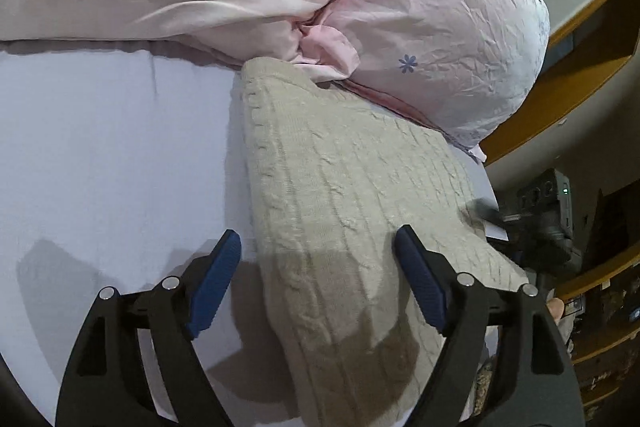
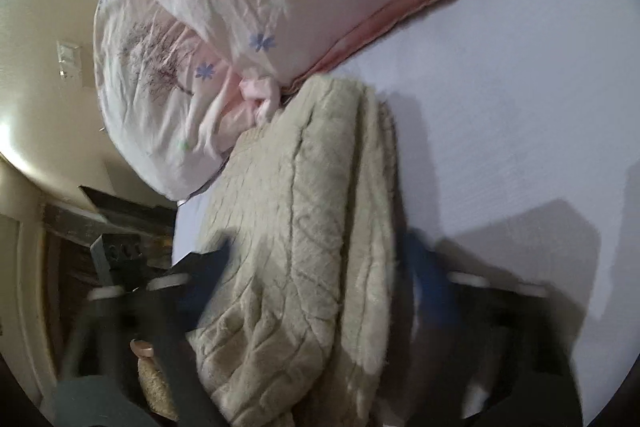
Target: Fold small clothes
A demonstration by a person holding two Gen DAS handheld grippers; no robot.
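Note:
A beige cable-knit sweater (image 1: 340, 195) lies folded in a long strip on the pale lilac bed sheet (image 1: 100, 147). My left gripper (image 1: 318, 247) is open, its blue pads (image 1: 214, 287) spread above the sweater's near end, holding nothing. In the right wrist view the same sweater (image 2: 304, 227) lies folded with stacked layers. My right gripper (image 2: 320, 259) is blurred by motion; its jaws stand wide apart on either side of the sweater. The right gripper also shows as a dark blur at the sweater's right edge in the left wrist view (image 1: 486, 211).
A pink floral duvet and pillow (image 1: 400, 7) are heaped at the far end of the bed, touching the sweater's far end; they also show in the right wrist view (image 2: 224, 27). The bed's edge (image 1: 496, 195) runs along the right, with wooden furniture (image 1: 580, 47) beyond.

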